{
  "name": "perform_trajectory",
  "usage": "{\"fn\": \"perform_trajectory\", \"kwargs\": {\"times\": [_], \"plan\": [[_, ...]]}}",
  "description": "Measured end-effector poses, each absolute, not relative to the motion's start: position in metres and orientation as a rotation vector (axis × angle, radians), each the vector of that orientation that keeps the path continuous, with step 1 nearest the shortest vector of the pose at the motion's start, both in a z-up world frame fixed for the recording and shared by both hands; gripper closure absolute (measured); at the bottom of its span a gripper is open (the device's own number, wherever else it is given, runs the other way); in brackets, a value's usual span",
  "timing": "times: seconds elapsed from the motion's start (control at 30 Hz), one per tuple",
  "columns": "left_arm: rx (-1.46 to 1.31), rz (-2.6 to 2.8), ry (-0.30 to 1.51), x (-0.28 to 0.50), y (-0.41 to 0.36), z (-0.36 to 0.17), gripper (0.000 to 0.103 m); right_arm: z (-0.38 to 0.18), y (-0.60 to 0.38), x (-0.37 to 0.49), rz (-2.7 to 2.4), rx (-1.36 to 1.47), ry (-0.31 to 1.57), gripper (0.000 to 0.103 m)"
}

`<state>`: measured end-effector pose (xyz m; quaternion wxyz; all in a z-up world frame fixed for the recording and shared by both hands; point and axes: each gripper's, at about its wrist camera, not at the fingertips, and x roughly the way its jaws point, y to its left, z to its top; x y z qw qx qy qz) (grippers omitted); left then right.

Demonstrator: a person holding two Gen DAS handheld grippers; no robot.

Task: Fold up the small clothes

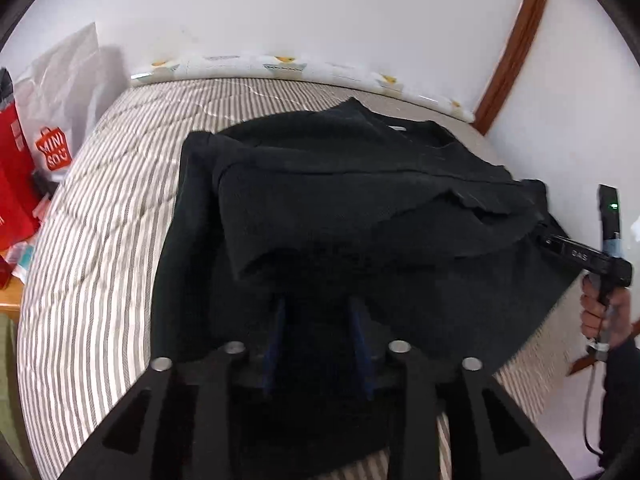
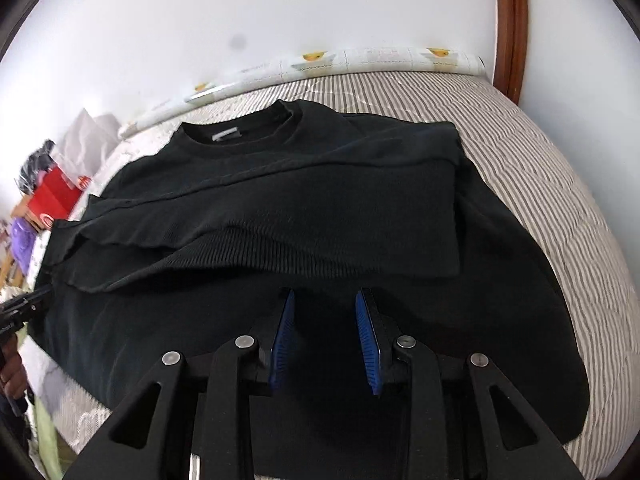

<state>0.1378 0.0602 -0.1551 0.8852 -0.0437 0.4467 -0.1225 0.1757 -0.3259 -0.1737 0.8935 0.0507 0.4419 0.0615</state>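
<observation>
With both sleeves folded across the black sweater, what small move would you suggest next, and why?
Probably lower both tools onto the near hem and close on it. The left tool and right tool hover open over the lower part of the black sweater, nothing between their pads, and the sleeves already lie crosswise, so folding the bottom up toward the collar seems next.

Your two wrist cameras look steeply down from close above, left and right, both sharing the black sweater point(image 1: 360, 208) on the striped bed point(image 2: 540, 168)
</observation>
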Motion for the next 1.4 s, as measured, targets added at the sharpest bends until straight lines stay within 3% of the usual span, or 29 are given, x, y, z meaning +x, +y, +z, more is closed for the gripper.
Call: {"fn": "perform_trajectory", "kwargs": {"times": [0.13, 0.37, 0.63, 0.77, 0.9, 0.93, 0.97, 1.0, 1.03, 1.1, 1.27, 1.4], "plan": [[-0.011, -0.195, 0.895, 0.157, 0.043, -0.152, 0.068, -0.178, -0.316, 0.191, 0.083, 0.038, 0.901, 0.071], [-0.053, -0.131, 0.821, 0.203, 0.054, -0.135, 0.068, -0.153, -0.339, 0.237, 0.092, 0.198, 0.813, 0.072], [-0.084, -0.03, 0.86, 0.246, 0.08, -0.139, 0.068, -0.141, -0.361, 0.287, -0.012, 0.162, 0.774, 0.071], [-0.087, -0.037, 0.901, 0.253, 0.09, -0.15, 0.067, -0.146, -0.374, 0.297, -0.017, 0.132, 0.79, 0.054], [-0.07, -0.077, 0.928, 0.261, 0.084, -0.163, 0.067, -0.165, -0.38, 0.314, -0.007, 0.119, 0.853, 0.053], [-0.069, -0.077, 0.921, 0.262, 0.083, -0.164, 0.067, -0.168, -0.382, 0.316, -0.004, 0.126, 0.859, 0.054], [-0.069, -0.073, 0.921, 0.263, 0.083, -0.164, 0.067, -0.17, -0.384, 0.318, 0.005, 0.141, 0.859, 0.062], [-0.073, -0.072, 0.919, 0.262, 0.084, -0.164, 0.078, -0.17, -0.383, 0.319, 0.023, 0.149, 0.857, 0.076], [-0.078, -0.064, 0.903, 0.261, 0.084, -0.162, 0.093, -0.17, -0.381, 0.321, 0.046, 0.152, 0.859, 0.08], [-0.104, -0.068, 0.853, 0.258, 0.086, -0.156, 0.093, -0.166, -0.379, 0.32, 0.048, 0.131, 0.836, 0.092], [-0.158, -0.091, 0.817, 0.26, 0.09, -0.148, 0.093, -0.134, -0.403, 0.298, 0.084, 0.197, 0.687, 0.092], [-0.117, -0.06, 0.874, 0.27, 0.081, -0.162, 0.093, -0.16, -0.401, 0.318, 0.043, 0.152, 0.795, 0.091]]}}
